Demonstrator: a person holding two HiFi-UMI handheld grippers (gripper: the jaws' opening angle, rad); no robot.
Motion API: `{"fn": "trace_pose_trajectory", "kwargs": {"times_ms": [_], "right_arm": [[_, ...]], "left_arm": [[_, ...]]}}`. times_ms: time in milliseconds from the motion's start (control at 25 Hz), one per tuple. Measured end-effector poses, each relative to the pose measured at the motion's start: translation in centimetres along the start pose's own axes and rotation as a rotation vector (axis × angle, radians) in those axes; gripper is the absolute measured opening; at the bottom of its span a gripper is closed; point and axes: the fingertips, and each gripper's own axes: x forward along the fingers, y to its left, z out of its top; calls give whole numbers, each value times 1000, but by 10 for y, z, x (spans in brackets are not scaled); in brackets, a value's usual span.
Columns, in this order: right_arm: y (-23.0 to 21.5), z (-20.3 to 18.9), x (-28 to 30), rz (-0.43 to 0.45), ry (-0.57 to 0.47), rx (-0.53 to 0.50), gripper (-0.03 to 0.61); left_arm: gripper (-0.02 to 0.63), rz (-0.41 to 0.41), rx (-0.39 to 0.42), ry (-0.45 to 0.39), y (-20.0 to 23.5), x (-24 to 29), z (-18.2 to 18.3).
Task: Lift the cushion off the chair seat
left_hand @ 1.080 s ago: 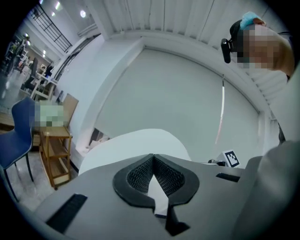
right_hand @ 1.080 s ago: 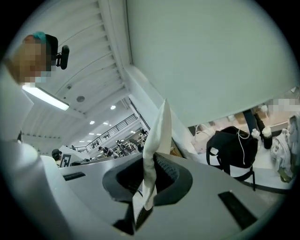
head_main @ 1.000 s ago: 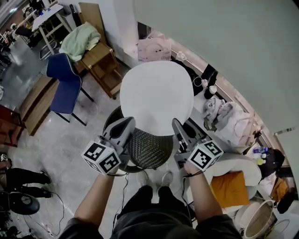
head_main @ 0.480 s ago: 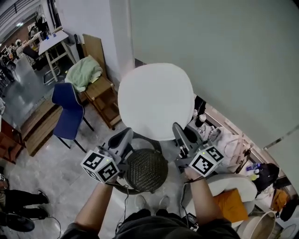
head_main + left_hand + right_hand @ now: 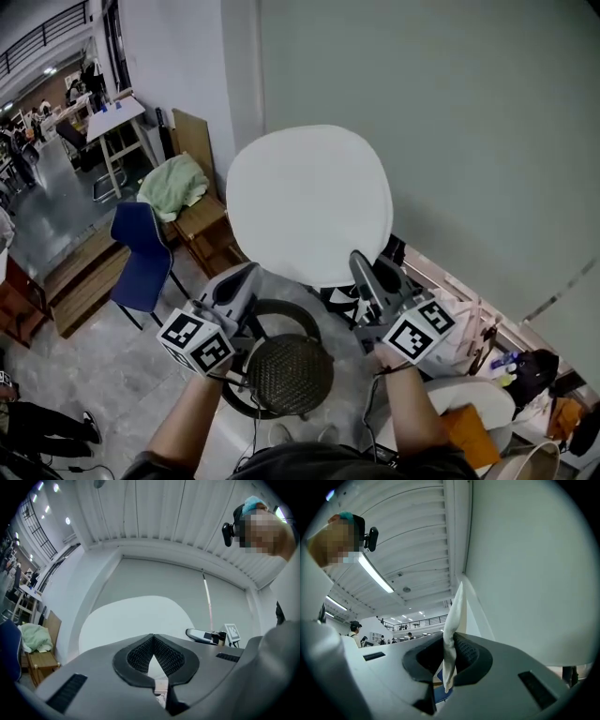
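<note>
The white, rounded cushion hangs in the air in the head view, well above the chair's black mesh seat. My left gripper is shut on its near-left edge, and my right gripper is shut on its near-right edge. The left gripper view has the cushion spreading out beyond the left gripper, with a white sliver pinched between the pads. Seen edge-on in the right gripper view, the cushion's rim is a thin white fold clamped in the right gripper.
A grey wall stands close behind the cushion. At the left are a blue chair and a wooden stand with a green cloth. Bags and an orange pad lie on the floor at the right.
Both grippers have risen with the cushion between them. The cushion has come up off the mesh seat, which now shows whole below it.
</note>
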Motion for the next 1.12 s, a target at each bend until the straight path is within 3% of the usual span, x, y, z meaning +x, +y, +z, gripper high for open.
{"fn": "trace_pose_trajectory", "kwargs": {"times_ms": [520, 1120], "right_arm": [[14, 53, -1, 35, -69, -51, 34], [21, 49, -15, 34, -61, -61, 34]], "left_arm": [[9, -23, 31, -66, -12, 10, 34], [9, -23, 33, -88, -22, -1, 30]]}}
